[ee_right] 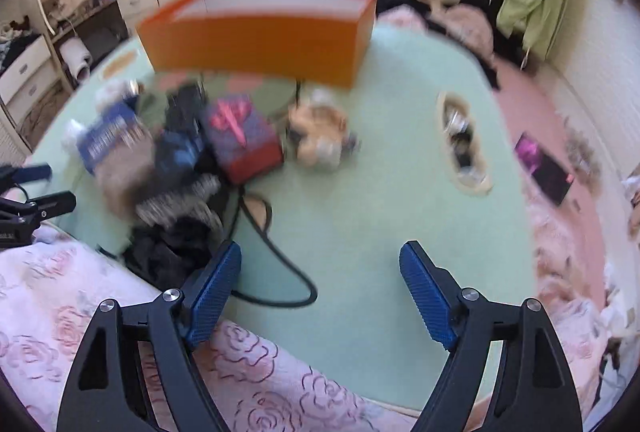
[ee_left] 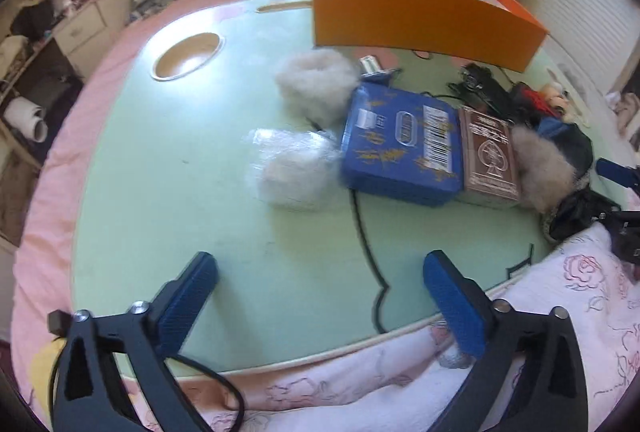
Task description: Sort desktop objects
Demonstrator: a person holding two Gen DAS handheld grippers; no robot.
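On the pale green worktop (ee_left: pixel 168 216), far side: tall orange box (ee_left: pixel 416 19) with a white band near its rim, open-topped; nearer, flat blue box (ee_left: pixel 400 147) with gold print and a barcode, touching a brown card box (ee_left: pixel 490 159); beside these, white fluffy ball (ee_left: pixel 316 83) and clear-wrapped bundle (ee_left: pixel 292 167); both left tongs (ee_left: pixel 322 306) and right tongs (ee_right: pixel 320 296) spread wide, holding nothing.

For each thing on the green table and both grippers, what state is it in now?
left gripper: open, empty
right gripper: open, empty
orange box: upright, top open
blue box: lying flat, closed
brown card box: lying flat beside the blue box
clear plastic bag: lying crumpled
black cable: loose across the table
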